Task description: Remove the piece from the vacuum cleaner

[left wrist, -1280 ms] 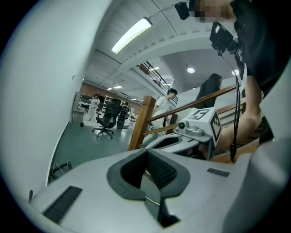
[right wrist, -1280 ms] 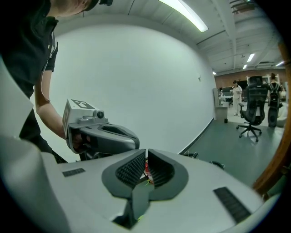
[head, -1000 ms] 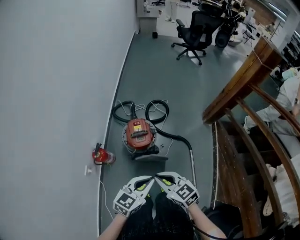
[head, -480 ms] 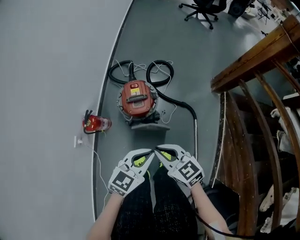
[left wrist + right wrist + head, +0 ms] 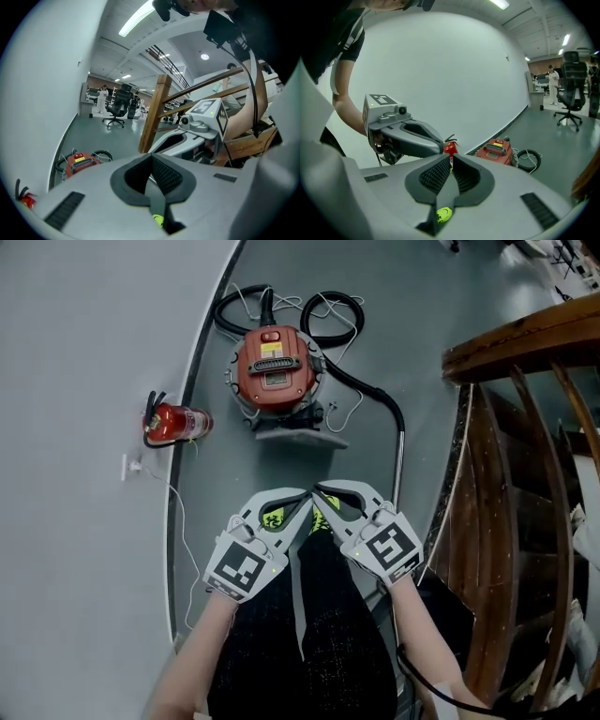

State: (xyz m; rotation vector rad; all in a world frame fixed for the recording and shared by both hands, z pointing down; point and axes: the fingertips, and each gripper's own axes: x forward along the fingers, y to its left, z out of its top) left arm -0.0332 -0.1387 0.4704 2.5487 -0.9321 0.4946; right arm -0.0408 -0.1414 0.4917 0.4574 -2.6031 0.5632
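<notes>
Surface: grey floor (image 5: pixel 281 470), vacuum cleaner (image 5: pixel 275 369) upper centre near wall (image 5: pixel 75 352).
Clearance: railing (image 5: pixel 516 334) at right.
Tools: we find left gripper (image 5: pixel 298 499), right gripper (image 5: pixel 325 491) closed, empty.

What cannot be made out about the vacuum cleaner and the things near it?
- Head view: the label print on the vacuum cleaner is too small to read.
- Head view: the lower end of the metal tube is hidden behind the right tool.
- Left gripper view: the fire extinguisher is small and cut off at the dark lens rim.
</notes>
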